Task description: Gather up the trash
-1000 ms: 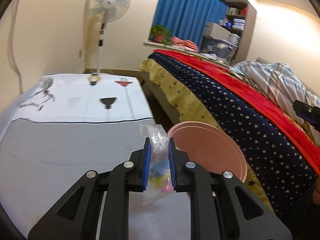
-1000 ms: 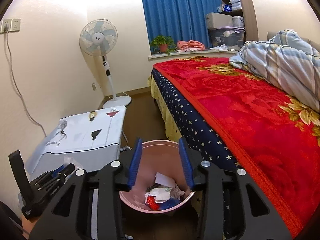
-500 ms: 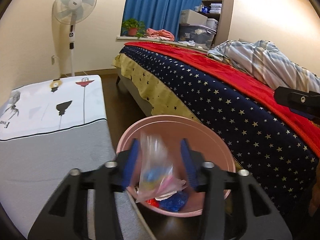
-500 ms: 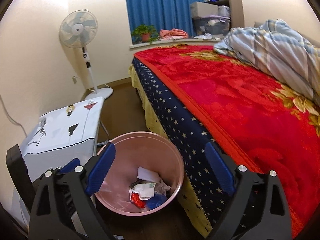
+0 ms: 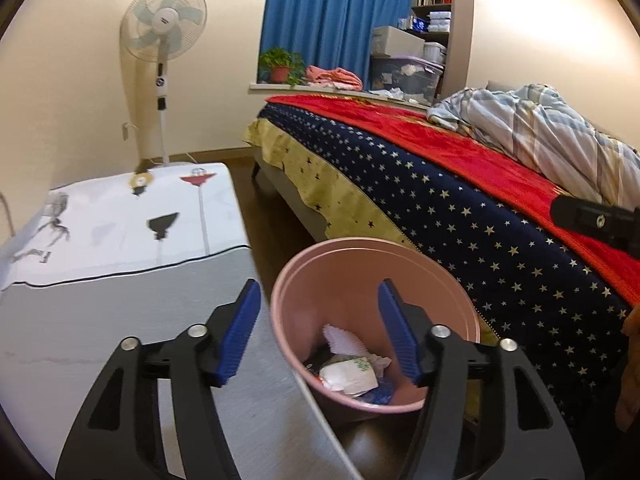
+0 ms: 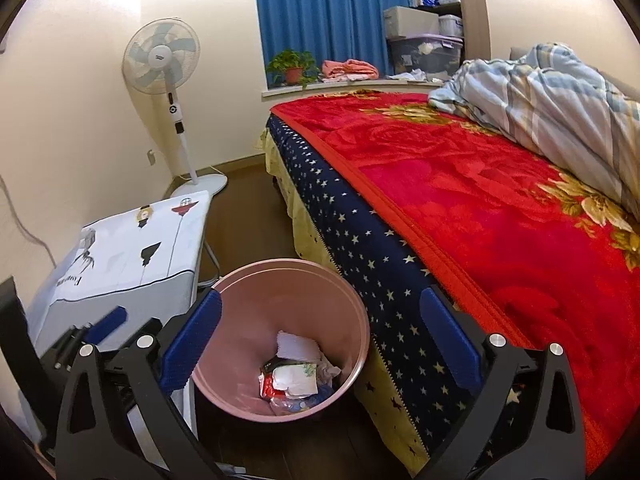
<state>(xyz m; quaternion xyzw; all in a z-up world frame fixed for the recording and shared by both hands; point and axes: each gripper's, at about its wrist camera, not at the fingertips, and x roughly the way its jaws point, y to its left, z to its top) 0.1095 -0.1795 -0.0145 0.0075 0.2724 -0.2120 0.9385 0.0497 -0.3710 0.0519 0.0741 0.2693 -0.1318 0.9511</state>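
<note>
A pink bin (image 5: pixel 340 280) (image 6: pixel 280 296) stands on the floor between a white covered table and the bed. Crumpled paper and wrappers (image 5: pixel 348 376) (image 6: pixel 296 376) lie in its bottom, with a clear plastic bag (image 6: pixel 288 404) among them. My left gripper (image 5: pixel 318 300) hovers over the bin's near rim, its jaws opening with nothing between them. Over the bin in its own view, my right gripper (image 6: pixel 320 300) has its jaws opening wide, also empty. One blue pad of the left gripper (image 6: pixel 100 324) shows at the right view's lower left.
The white covered table (image 5: pixel 120 240) sits left of the bin. A bed with a starred skirt and red blanket (image 5: pixel 440 200) runs along the right, a striped quilt (image 6: pixel 560 92) on it. A standing fan (image 5: pixel 164 32) is at the wall. A white cable (image 5: pixel 320 412) crosses near the bin.
The left gripper moved right from above the table to over the bin, opened, and the clear bag dropped into the bin. The right gripper's jaws spread wide.
</note>
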